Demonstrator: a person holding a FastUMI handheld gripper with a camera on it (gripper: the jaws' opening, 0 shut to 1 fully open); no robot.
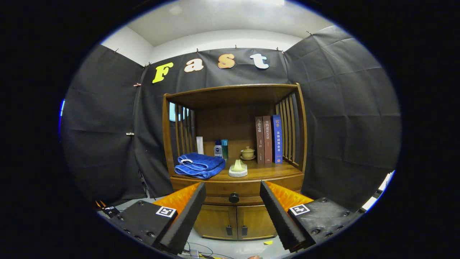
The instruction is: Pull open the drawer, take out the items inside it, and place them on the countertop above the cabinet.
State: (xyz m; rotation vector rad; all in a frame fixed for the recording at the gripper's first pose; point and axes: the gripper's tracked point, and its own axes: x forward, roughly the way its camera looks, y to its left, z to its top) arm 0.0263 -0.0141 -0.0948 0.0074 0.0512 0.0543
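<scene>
The shallow wooden drawer (233, 192) with a round black knob (234, 197) sits closed in the brown wooden cabinet (302, 144), under the worktop (266, 172) carrying a folded blue towel (199, 165) and three upright books (268, 139). It lies beyond the claw (233, 199), whose fingers gape wide, empty, knob between them.

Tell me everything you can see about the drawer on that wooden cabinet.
The drawer is a wide, shallow front of glossy brown wood with grooved lines along its lower edge and one round dark knob at its middle. It looks fully shut, flush with the cabinet, just under the countertop and above two small doors. Its contents are hidden. The tongs stand open, one finger to each side of the knob, short of it and touching nothing.
</scene>
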